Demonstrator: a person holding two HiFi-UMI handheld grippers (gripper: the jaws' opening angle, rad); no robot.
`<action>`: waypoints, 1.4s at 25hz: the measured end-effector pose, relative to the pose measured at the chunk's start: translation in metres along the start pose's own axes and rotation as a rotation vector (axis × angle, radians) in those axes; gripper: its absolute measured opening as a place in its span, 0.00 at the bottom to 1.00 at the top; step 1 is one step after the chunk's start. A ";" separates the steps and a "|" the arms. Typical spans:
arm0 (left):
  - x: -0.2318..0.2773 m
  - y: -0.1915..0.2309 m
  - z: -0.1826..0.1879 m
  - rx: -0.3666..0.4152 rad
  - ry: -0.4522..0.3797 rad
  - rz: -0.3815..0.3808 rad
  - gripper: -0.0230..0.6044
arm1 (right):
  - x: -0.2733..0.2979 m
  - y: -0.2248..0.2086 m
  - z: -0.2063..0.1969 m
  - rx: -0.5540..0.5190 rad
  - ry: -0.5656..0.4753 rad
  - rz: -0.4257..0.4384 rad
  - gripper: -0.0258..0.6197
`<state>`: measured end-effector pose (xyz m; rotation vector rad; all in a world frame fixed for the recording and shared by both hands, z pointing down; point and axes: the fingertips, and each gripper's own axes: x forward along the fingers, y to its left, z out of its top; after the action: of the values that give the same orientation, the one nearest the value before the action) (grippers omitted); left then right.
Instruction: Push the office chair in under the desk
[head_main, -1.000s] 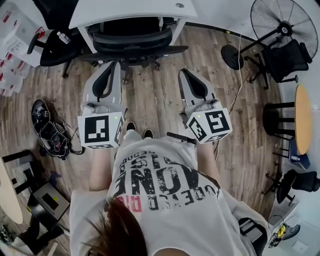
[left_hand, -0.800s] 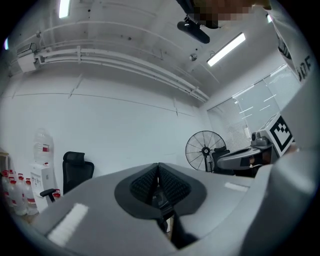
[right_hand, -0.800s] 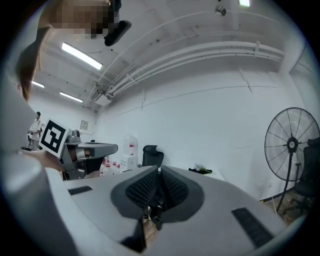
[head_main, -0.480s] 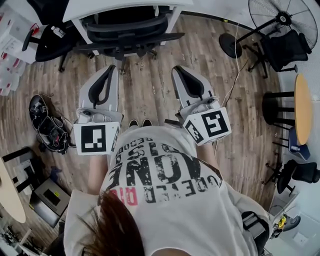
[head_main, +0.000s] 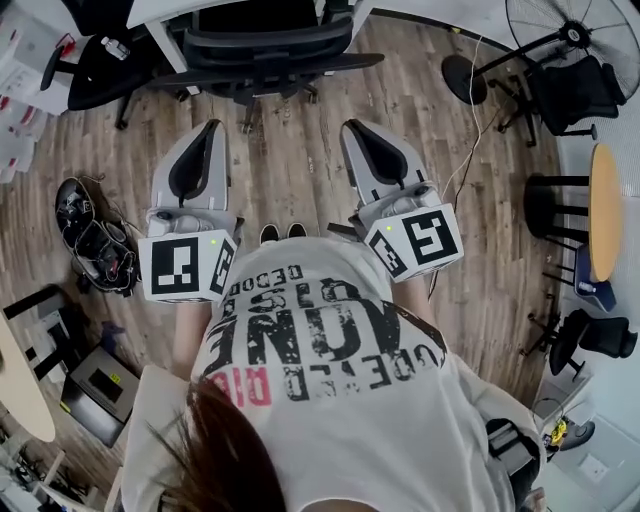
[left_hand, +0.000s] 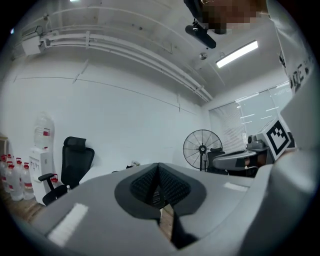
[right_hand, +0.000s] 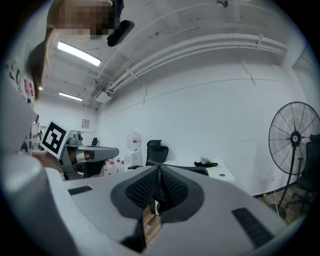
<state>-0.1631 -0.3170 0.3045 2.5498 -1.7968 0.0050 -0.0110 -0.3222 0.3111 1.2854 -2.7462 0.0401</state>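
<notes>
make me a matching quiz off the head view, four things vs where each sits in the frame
Things:
1. office chair
2. standing fan
3. round wooden table
4. cable tangle

Places:
A. right edge
B. left side, on the floor
C. top centre
D. top right corner

Pairs: 1-C, 2-D, 3-A, 4-B

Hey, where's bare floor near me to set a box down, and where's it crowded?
Free: the wood floor between the left gripper and right gripper, up to the office chair; also between the right gripper and the stools. Crowded: cable tangle at left, fan upper right.
</notes>
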 end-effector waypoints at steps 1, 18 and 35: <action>0.001 0.000 0.001 0.006 -0.004 -0.003 0.05 | 0.002 0.000 0.000 0.000 -0.001 0.000 0.08; 0.010 -0.015 0.008 0.032 -0.028 -0.061 0.06 | 0.005 -0.007 0.002 -0.013 -0.002 -0.027 0.08; 0.021 -0.006 0.004 0.026 -0.025 -0.072 0.06 | 0.022 -0.007 0.000 -0.011 0.005 -0.015 0.08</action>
<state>-0.1499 -0.3348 0.3004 2.6421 -1.7229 -0.0048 -0.0194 -0.3436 0.3137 1.3015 -2.7285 0.0269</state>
